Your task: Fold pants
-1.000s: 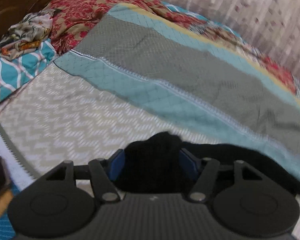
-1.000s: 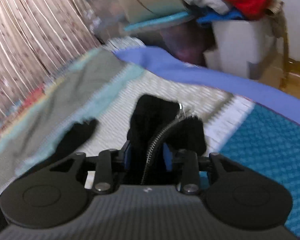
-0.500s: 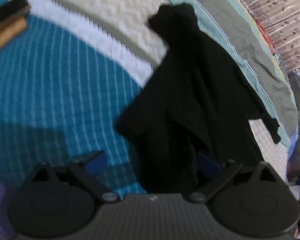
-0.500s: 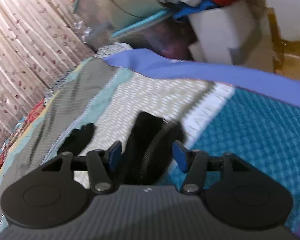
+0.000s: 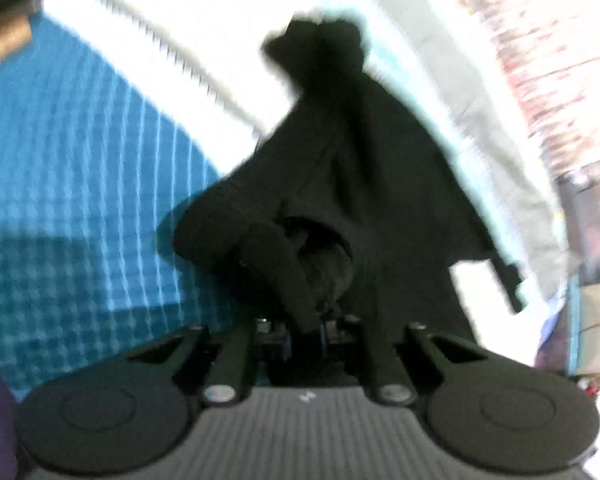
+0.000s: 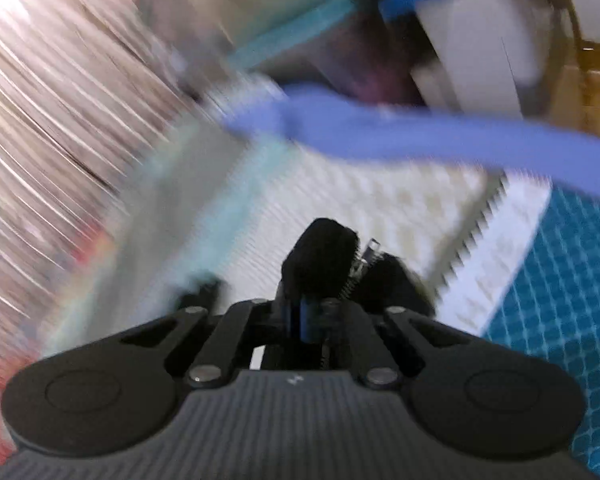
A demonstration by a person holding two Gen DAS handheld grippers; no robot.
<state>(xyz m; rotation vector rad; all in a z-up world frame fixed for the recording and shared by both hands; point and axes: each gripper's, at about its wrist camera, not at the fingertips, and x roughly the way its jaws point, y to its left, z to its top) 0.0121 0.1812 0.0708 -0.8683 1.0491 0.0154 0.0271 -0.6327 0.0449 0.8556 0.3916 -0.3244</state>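
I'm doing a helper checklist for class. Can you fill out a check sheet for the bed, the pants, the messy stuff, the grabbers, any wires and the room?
Surface: bedspread, teal, white and grey bands.
Job's things: black pants, crumpled and draped; zipper by the right pinch.
Clutter: red and blue clothes heaped on a white bin; brown object at the bed's edge.
Grippers: left gripper shut on the pants; right gripper shut on the pants.
Cables: nothing seen.
Surroundings: patterned curtain; both views blurred.

One pair of black pants (image 5: 360, 168); two grippers: left gripper (image 5: 304, 336); right gripper (image 6: 306, 316)
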